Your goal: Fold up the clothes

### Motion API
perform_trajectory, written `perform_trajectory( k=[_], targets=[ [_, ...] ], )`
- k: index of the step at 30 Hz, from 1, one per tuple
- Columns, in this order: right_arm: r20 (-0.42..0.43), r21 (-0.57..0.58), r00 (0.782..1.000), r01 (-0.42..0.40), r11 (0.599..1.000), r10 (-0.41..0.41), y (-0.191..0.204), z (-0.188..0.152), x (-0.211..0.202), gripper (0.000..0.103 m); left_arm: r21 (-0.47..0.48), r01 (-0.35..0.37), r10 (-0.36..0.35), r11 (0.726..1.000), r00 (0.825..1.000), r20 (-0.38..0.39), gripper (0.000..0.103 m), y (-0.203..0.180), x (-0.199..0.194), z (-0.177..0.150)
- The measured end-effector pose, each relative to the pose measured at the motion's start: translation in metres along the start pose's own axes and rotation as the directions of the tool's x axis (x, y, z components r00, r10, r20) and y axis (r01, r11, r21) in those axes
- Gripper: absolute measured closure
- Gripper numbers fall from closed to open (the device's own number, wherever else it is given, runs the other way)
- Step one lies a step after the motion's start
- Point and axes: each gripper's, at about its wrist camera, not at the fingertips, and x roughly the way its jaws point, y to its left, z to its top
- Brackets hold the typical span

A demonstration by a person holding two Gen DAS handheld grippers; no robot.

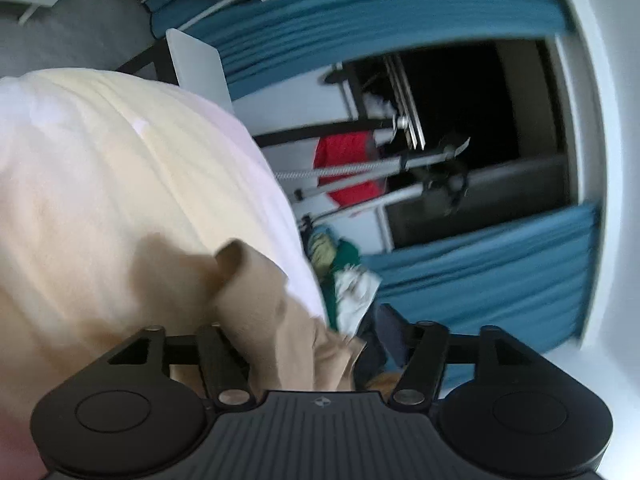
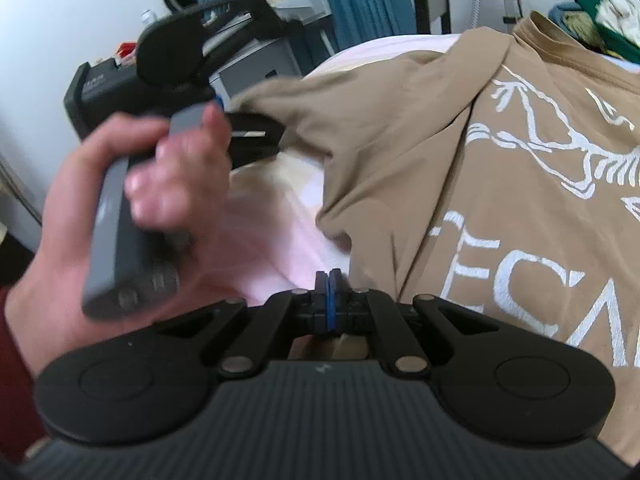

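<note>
A tan T-shirt (image 2: 420, 140) with a white printed design lies spread on a bed with a pale pink and cream sheet (image 2: 276, 216). In the right wrist view a hand (image 2: 132, 200) holds my left gripper (image 2: 260, 132) at the shirt's sleeve end, which is lifted off the sheet. In the left wrist view the left gripper (image 1: 316, 332) has its linkage arms spread wide. Tan T-shirt (image 1: 264, 304) cloth bunches between them and hides the fingertips. My right gripper (image 2: 328, 280) is shut, blue pads together, over the sheet just left of the shirt's edge.
A heap of green and white clothes (image 1: 340, 272) sits past the bed's edge, also seen at the far corner as a clothes pile (image 2: 600, 4). Behind it are a rack with a red garment (image 1: 348, 168), blue curtains (image 1: 480, 280) and a dark window. Grey cabinets (image 2: 256, 56) stand beyond the bed.
</note>
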Motion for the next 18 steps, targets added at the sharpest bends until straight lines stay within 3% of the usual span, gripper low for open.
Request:
perform_trajectory(
  k=[2, 4, 6, 7, 12, 15, 18],
  targets=[
    [0.02, -0.03, 1.0, 0.004, 1.0, -0.003, 0.004, -0.009, 0.001, 0.1, -0.028, 0.01, -0.009, 1.0, 0.998, 0.056, 0.036, 0.005, -0.007, 0.005],
    [0.057, -0.03, 0.998, -0.007, 1.0, 0.008, 0.002, -0.02, 0.001, 0.1, -0.056, 0.022, -0.016, 0.998, 0.994, 0.112, 0.031, 0.01, -0.015, 0.011],
    [0.092, -0.006, 0.995, -0.026, 1.0, 0.027, -0.002, -0.026, -0.002, 0.1, -0.063, 0.023, -0.012, 0.998, 0.983, 0.183, 0.018, 0.012, -0.03, 0.016],
    [0.102, 0.006, 0.994, -0.036, 0.999, 0.035, -0.004, -0.027, -0.003, 0.1, -0.065, 0.012, 0.001, 0.998, 0.98, 0.199, 0.017, 0.011, -0.035, 0.021],
    [0.122, 0.044, 0.991, -0.059, 0.997, 0.054, -0.009, -0.03, -0.006, 0.1, -0.103, -0.078, 0.089, 0.992, 0.991, 0.104, 0.021, 0.025, -0.023, 0.032],
    [0.116, 0.071, 0.992, -0.062, 0.996, 0.053, -0.011, -0.029, -0.015, 0.1, -0.011, -0.117, 0.117, 0.993, 0.99, 0.077, 0.018, 0.013, -0.025, 0.031],
    [0.111, 0.112, 0.993, -0.062, 0.992, 0.049, -0.013, -0.026, -0.035, 0.099, 0.144, -0.184, 0.178, 0.972, 0.983, 0.05, 0.017, -0.015, -0.033, 0.02]
  ],
)
